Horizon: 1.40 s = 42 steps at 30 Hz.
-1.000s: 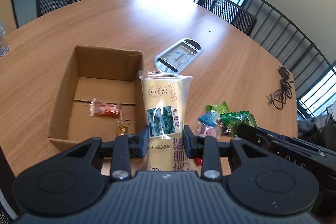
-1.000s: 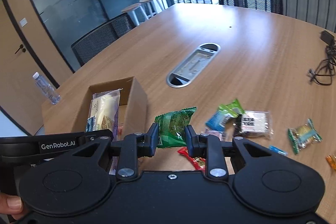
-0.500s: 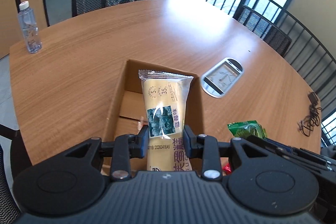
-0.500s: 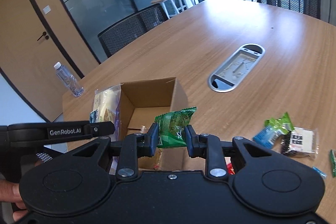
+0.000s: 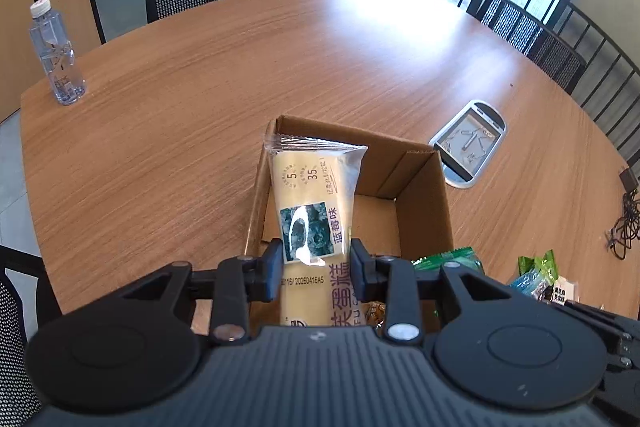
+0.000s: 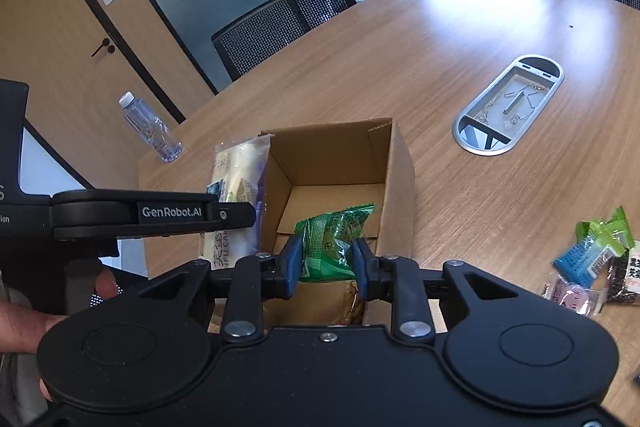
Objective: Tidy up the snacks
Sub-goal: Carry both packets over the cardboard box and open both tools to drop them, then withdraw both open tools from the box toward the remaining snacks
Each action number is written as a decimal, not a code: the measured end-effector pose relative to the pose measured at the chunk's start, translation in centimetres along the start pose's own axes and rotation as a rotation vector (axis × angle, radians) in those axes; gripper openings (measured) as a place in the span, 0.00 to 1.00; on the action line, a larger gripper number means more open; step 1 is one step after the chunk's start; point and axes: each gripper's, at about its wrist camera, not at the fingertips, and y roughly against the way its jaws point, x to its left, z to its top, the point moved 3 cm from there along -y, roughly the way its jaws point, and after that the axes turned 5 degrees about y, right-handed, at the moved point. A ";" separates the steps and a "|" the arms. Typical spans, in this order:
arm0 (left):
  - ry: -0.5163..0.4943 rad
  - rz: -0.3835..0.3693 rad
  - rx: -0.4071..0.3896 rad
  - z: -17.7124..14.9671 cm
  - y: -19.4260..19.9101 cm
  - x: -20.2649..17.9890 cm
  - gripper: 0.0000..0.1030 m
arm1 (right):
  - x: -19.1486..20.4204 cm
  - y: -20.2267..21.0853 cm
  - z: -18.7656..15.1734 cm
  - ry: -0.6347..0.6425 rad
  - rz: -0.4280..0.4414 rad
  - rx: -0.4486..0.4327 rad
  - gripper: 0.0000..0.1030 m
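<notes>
Your left tongs (image 5: 316, 267) are clamped on the long yellow cake packet (image 5: 314, 203), which stands up ahead of them over the near-left part of the cardboard box (image 5: 424, 195); your right tongs (image 6: 326, 261) are gripping the green snack bag (image 6: 334, 241) just above the box's open mouth. To do this well, bring each packet clear inside the walls before you let go, tip the tall packet flat so it does not lean on the rim, and release one at a time so the two tongs, side by side, do not knock. Watch the near box wall below your fingers. To the right of the right tongs loose snacks (image 6: 592, 263) wait on the desk (image 6: 460, 27); the water bottle (image 5: 56, 55) stands well away to the left.
</notes>
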 end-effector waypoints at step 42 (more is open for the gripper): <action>0.020 -0.063 -0.071 -3.5 6.1 -0.9 0.99 | -2.7 10.0 -5.0 -0.014 -0.302 -0.110 0.98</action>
